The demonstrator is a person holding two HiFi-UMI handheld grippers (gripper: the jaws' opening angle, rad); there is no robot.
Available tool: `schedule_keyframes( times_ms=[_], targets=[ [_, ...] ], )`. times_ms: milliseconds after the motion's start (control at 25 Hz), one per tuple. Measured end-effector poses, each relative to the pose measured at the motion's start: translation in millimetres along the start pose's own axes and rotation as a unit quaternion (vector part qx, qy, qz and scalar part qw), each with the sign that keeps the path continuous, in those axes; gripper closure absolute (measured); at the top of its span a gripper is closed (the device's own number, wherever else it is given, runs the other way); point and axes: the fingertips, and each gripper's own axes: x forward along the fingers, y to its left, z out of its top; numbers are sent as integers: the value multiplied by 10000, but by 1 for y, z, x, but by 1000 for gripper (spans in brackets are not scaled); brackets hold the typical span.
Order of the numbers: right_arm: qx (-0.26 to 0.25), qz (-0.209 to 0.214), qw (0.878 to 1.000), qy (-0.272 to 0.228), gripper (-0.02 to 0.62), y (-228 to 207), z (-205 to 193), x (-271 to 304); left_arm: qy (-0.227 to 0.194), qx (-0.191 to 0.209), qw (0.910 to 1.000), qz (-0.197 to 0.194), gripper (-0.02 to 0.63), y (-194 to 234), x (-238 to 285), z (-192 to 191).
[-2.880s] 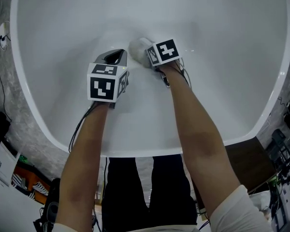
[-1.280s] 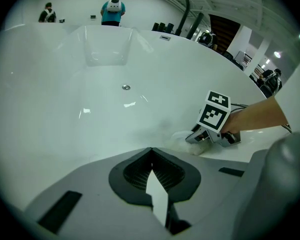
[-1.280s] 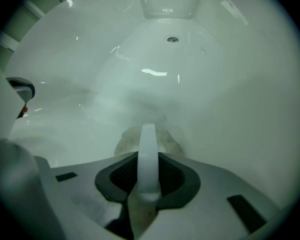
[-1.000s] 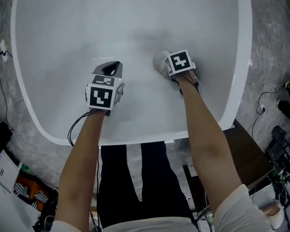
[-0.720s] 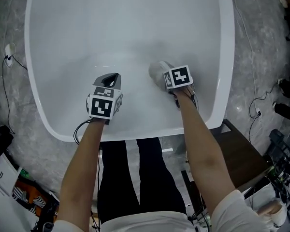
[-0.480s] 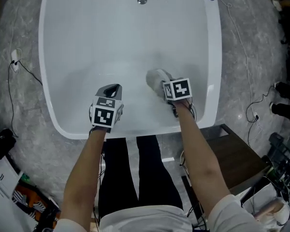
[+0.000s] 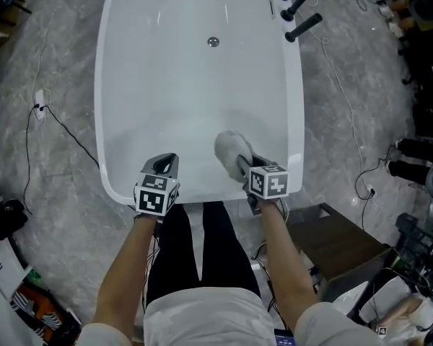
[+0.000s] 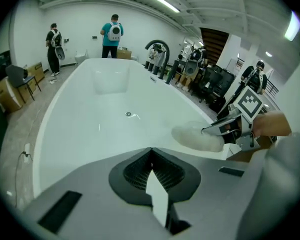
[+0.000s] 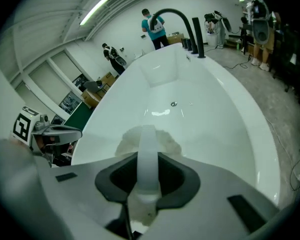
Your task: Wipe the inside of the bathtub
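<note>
Head view is showing the right tool [image 7: 244, 167] gripping the handle of a fluffy white wiping pad [image 7: 229, 148] inside the bathtub [image 7: 195, 85], at its near end, while the left tool [image 7: 166, 166] is hovering alongside, pinched closed and empty.

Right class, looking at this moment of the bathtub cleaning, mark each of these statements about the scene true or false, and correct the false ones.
1. The right gripper has its jaws shut on a white cleaning pad. True.
2. The left gripper holds a sponge. False: its jaws are together with nothing between them.
3. The pad lies over the drain. False: the drain is bare, farther along the floor of the bathtub, and the pad is at the near end.
4. A black tap stands at the tub's rim toward the far end. True.
</note>
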Motion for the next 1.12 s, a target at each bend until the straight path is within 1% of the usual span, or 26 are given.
schedule_keyframes(
  times_ms=[120, 320, 480, 720, 920, 1120],
  targets=[
    [-69, 35, 9997, -216, 497, 23, 5, -32, -157, -14, 9999, 13, 594, 0, -32, 11],
    [-99, 228, 9974, -676, 497, 57, 21, -84, -447, 30, 9990, -26, 594, -8, -81, 31],
    [-61, 319, 9954, -899, 497, 84, 25, -123, -542, 96, 9985, -72, 594, -18, -120, 35],
    [-348, 536, 9883, -1387, 495, 128, 45, -171, -941, 283, 9951, -70, 594, -27, -178, 56],
    [-492, 658, 9770, -1966, 495, 159, 67, -220, -1516, 377, 9877, 29, 594, -28, -232, 87],
    [-741, 663, 9632, -2497, 495, 176, 91, -262, -2115, 387, 9764, 187, 594, -23, -282, 114]
  ],
)
